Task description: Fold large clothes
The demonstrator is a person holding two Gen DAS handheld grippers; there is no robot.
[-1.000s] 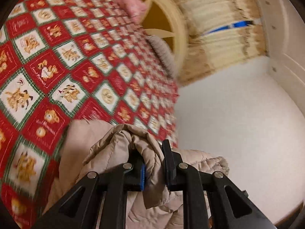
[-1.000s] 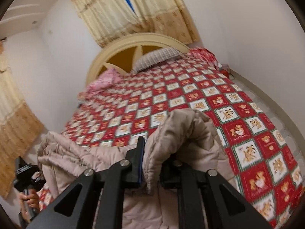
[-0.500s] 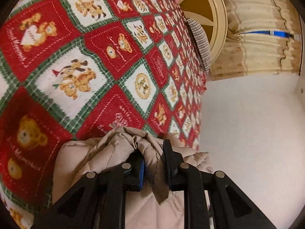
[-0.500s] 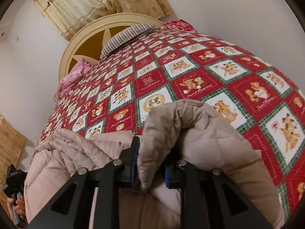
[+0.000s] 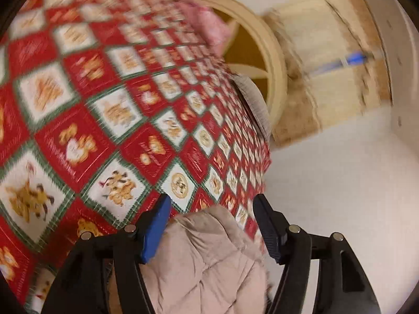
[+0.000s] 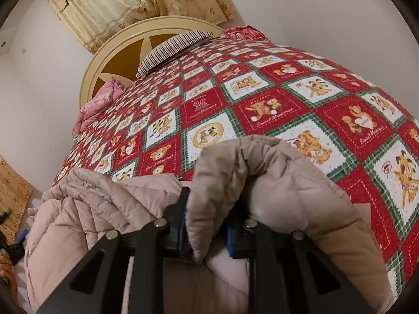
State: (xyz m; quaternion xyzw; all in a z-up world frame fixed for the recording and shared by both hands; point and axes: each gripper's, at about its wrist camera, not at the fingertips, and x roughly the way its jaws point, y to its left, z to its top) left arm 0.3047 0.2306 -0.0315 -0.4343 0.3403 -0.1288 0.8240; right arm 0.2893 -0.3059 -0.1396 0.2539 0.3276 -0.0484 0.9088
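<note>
at the bottom centre of the left wrist view, the left tongs (image 5: 211,225) stand wide apart, gripping nothing, with the beige quilted jacket (image 5: 207,259) lying between and below them on the red patchwork bedspread (image 5: 86,120). in the right wrist view, bottom centre, the right tongs (image 6: 207,222) are clamped on a thick fold of the jacket (image 6: 262,183), which bulges up over them and spreads to the lower left of the frame. beyond it the bedspread (image 6: 262,99) fills the middle. farther up lie a striped pillow (image 6: 172,45), a pink cloth (image 6: 97,102) at the left, the round cream headboard (image 6: 115,60) and curtains (image 6: 146,2) in the upper left.
</note>
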